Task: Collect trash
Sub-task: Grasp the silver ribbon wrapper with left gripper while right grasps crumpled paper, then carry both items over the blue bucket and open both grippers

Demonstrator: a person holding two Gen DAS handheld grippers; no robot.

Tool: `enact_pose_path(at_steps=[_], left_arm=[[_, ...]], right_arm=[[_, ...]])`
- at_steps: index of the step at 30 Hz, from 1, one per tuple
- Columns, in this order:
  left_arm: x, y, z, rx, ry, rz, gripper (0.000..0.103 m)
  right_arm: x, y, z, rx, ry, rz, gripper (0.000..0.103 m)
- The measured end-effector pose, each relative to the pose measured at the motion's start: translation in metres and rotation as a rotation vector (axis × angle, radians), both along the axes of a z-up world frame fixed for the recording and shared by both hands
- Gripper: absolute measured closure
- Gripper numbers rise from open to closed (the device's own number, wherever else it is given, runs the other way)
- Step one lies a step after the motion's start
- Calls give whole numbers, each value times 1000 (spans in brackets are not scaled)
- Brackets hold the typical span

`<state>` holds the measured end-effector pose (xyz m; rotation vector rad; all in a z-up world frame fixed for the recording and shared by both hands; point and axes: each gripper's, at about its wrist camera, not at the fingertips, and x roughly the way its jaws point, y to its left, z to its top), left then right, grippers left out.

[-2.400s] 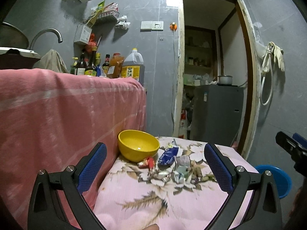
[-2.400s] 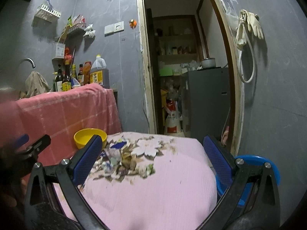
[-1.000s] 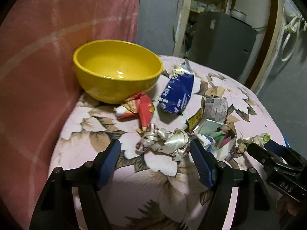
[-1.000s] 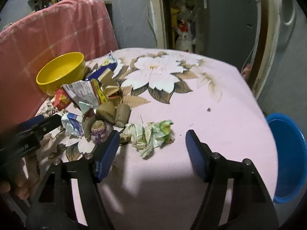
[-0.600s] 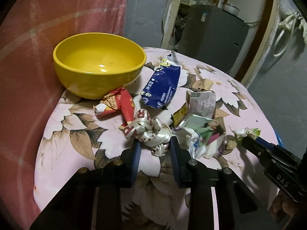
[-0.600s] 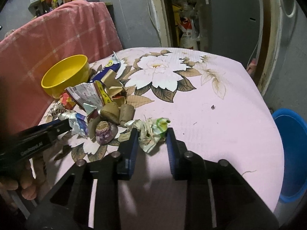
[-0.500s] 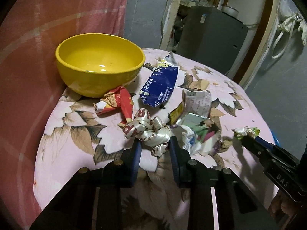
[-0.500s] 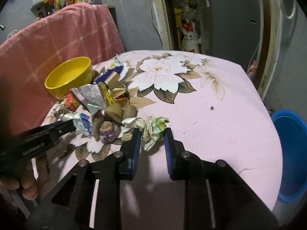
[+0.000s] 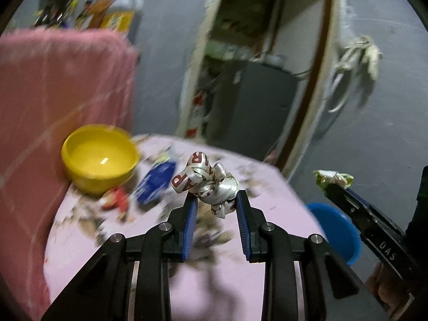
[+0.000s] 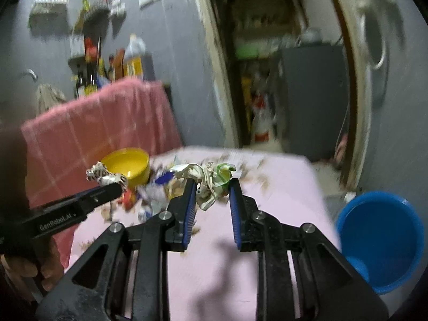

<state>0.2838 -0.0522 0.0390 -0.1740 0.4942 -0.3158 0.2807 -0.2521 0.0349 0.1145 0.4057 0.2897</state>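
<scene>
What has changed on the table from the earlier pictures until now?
Both tools closed on trash and lifted it: the left tool holds the silver ribbon wad, the right tool the crumpled green-white wrapper. The yellow bowl and blue wrapper stayed.

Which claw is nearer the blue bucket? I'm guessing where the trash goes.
Right. The right claw hangs beside the blue bucket; the left claw hangs farther off, over the table's bowl side.

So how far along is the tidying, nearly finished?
Barely begun. Nothing visibly binned: what shows of the blue bucket looks empty. In hand: the left gripper holds a ribbon wad, the right gripper crumpled paper. Left: wrappers beside the yellow bowl.
</scene>
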Motion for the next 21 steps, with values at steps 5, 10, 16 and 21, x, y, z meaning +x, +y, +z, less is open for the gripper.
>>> enact_pose_path(at_steps=[5, 10, 16, 21], left_arm=[[2, -52, 24, -7, -68, -112, 78], [6, -103, 36, 8, -109, -231, 78], [25, -177, 30, 29, -65, -377, 77], [43, -230, 14, 74, 19, -458, 77]], right_arm=[[-21, -39, 32, 8, -113, -93, 47], [-36, -82, 50, -11, -177, -201, 46], [-42, -138, 47, -17, -162, -335, 46], [-40, -183, 27, 3, -75, -423, 46]])
